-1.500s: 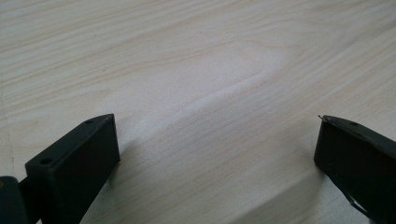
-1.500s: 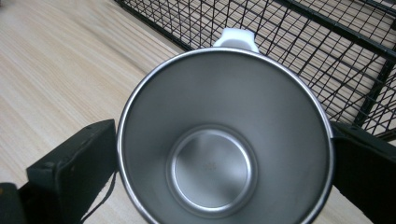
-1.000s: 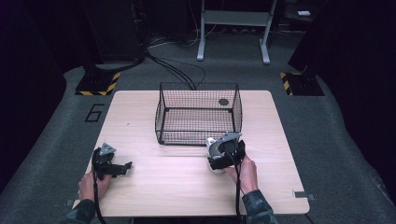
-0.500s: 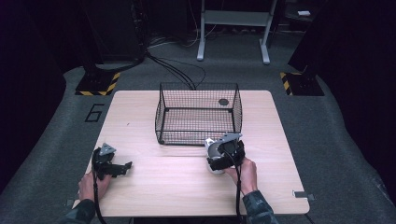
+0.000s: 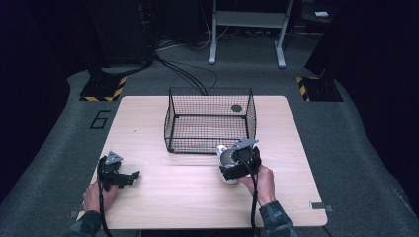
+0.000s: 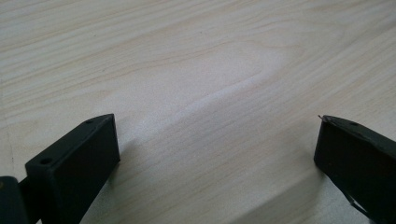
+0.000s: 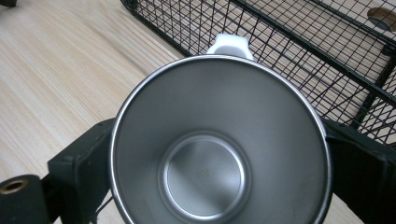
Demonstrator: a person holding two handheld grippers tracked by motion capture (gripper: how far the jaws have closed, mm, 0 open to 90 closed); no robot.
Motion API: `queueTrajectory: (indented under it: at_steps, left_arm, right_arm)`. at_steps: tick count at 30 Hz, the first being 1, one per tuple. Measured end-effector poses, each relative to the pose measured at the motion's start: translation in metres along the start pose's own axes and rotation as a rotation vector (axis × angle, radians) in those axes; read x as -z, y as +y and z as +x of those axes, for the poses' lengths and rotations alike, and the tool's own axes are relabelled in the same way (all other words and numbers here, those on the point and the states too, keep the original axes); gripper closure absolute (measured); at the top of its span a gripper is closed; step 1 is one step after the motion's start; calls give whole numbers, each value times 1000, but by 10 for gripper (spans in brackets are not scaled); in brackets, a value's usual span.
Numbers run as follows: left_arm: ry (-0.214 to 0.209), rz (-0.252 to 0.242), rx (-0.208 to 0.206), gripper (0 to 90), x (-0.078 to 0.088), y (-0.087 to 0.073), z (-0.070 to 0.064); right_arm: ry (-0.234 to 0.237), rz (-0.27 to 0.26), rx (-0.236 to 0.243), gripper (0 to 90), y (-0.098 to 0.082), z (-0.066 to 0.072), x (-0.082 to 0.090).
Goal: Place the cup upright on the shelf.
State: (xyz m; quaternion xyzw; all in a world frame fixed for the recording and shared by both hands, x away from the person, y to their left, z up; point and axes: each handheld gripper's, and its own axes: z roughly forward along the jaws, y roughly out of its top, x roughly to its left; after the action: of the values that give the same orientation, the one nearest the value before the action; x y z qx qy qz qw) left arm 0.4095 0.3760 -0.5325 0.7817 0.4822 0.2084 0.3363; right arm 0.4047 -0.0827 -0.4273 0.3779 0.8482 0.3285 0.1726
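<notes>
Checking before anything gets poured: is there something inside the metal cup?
No, the metal cup between the right tongs shows a bare, shiny bottom.

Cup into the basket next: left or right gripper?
Right. The right gripper already clamps the cup beside the basket; the left gripper is open, farther away.
</notes>
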Motion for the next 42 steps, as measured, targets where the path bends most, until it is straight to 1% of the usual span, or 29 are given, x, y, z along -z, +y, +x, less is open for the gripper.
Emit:
queueTrajectory:
  at_steps: [3,4,6,8,13,14,15,16,18,20,22,23,27,29,35,36,38,39,40,42]
  left_arm:
    - [0,0,0,0,0,0,0]
    - [0,0,0,0,0,0,0]
    - [0,0,0,0,0,0,0]
    - [0,0,0,0,0,0,0]
    - [0,0,0,0,0,0,0]
    - [0,0,0,0,0,0,0]
    - [0,0,0,0,0,0,0]
    - [0,0,0,0,0,0,0]
    - [0,0,0,0,0,0,0]
    - [0,0,0,0,0,0,0]
    - [0,0,0,0,0,0,0]
    - [0,0,0,0,0,0,0]
    - [0,0,1,0,0,0,0]
    - [0,0,0,0,0,0,0]
    - [0,0,0,0,0,0,0]
    - [0,0,0,0,0,0,0]
    - [0,1,0,0,0,0,0]
    - [0,0,0,0,0,0,0]
    - [-1,0,1,0,0,0,0]
    - [0,0,0,0,0,0,0]
  right_arm:
    - [1,-9,7,55,1,0,1]
    - [3,-1,0,55,2,0,3]
    - [3,2,6,55,2,0,4]
    - [8,-8,10,55,3,-1,5]
    - [13,-2,4,55,5,-1,8]
    - [12,-15,0,55,5,-1,9]
    - [12,-15,0,55,5,-1,9]
    - [16,-6,-7,55,6,-2,12]
    - [20,-8,1,55,7,-2,13]
    - [16,-15,-1,55,7,-3,15]
    - [20,-10,1,55,8,-3,16]
    - [21,-23,-3,55,8,-3,16]
    - [23,-23,3,55,11,-4,20]
    - [26,-25,-3,55,13,-5,22]
    - [27,-25,9,55,17,-8,28]
    - [34,-28,5,55,19,-8,29]
    - [29,-30,2,55,20,-9,30]
    - [34,-26,2,55,20,-9,31]
    - [33,-33,7,55,21,-10,32]
    - [30,-33,0,55,23,-11,34]
